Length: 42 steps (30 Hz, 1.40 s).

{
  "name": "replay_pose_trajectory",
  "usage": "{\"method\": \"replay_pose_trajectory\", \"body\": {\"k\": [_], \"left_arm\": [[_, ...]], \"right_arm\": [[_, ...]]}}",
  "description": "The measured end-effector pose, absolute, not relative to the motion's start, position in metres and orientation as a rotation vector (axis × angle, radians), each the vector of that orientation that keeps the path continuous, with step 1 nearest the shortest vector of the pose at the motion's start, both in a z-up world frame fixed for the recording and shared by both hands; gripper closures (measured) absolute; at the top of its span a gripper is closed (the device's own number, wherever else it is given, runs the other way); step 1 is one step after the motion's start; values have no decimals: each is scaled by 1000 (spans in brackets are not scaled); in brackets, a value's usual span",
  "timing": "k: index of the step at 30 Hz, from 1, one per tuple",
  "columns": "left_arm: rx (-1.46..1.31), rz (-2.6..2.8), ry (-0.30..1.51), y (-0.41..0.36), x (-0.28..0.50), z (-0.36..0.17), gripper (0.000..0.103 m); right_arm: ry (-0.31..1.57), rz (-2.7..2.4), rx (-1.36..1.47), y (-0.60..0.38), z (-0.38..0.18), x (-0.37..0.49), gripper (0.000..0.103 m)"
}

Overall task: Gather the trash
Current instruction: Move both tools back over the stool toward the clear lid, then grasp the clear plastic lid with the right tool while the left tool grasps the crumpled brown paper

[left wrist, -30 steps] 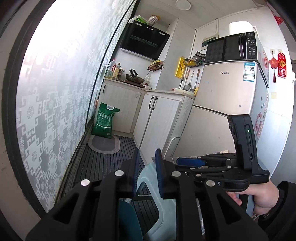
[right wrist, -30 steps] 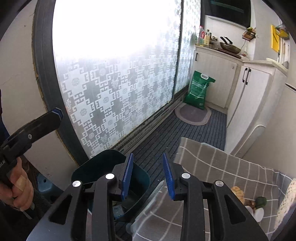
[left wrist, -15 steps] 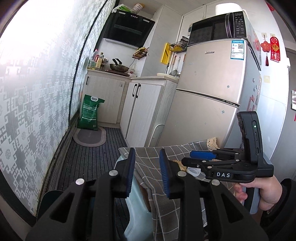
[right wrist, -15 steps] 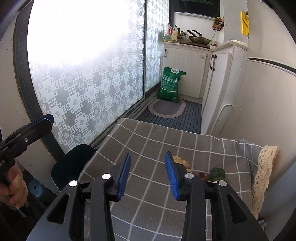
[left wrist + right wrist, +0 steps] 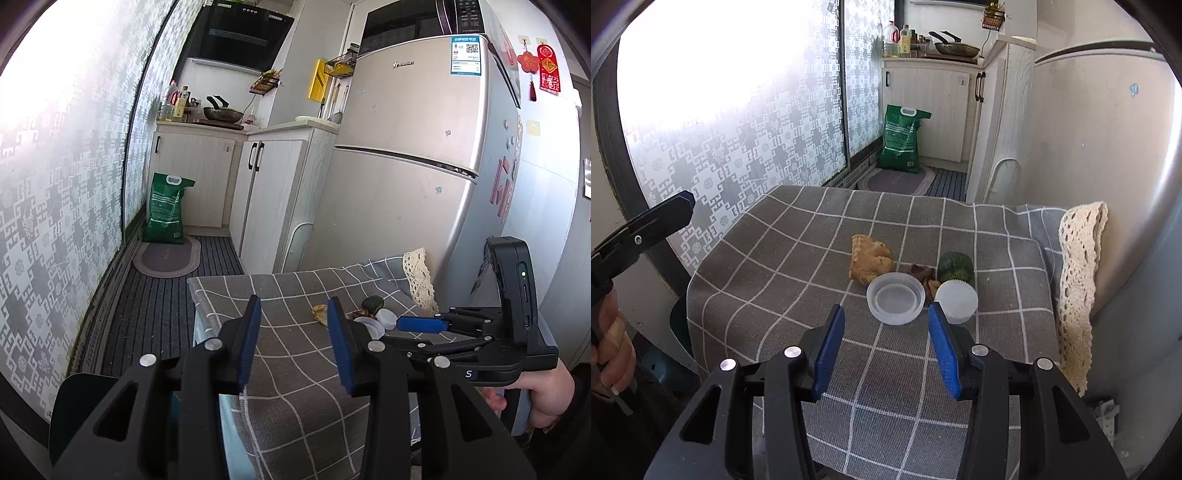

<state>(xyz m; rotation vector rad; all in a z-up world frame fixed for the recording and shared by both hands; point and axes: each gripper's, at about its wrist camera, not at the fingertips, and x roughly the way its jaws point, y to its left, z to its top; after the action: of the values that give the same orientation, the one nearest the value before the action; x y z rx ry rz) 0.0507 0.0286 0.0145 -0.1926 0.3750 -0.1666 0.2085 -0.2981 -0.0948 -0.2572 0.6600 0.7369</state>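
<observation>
Crumpled tan scrap, translucent round lid, perhaps plastic, on checked cloth

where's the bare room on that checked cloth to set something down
Free: the window-side half of the checked cloth, from the brown scrap across to the cloth's edge, and the near strip in front of the clear lid. Crowded: the cluster toward the fridge, where lid, white ridged cap, green lump and scrap sit close together, short of the lace trim.
</observation>
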Motion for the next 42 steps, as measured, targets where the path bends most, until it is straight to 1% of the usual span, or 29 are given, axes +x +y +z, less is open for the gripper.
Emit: {"method": "replay_pose_trajectory", "body": {"k": [5,8,15,17,19,27,36,42], "left_arm": [[-199,-172,427,20,69,8,60],[-208,-171,458,17,80,4,60],[-244,-200,528,8,108,-3,59],[-255,-214,549,3,115,-5,59],[-255,-222,563,-3,120,-7,59],[-226,-206,615,-28,132,-16,58],[-122,-106,719,-54,152,-30,58],[-84,-36,760,-59,166,-33,57]], "right_arm": [[688,746,-259,-290,-108,215,56],[682,736,-257,-289,-110,220,54],[664,737,-250,-285,-112,231,54],[655,741,-254,-284,-112,235,63],[650,752,-258,-285,-111,234,64],[616,764,-249,-317,-100,224,64],[549,748,-214,-368,-81,212,64],[542,737,-186,-384,-75,209,64]]}}
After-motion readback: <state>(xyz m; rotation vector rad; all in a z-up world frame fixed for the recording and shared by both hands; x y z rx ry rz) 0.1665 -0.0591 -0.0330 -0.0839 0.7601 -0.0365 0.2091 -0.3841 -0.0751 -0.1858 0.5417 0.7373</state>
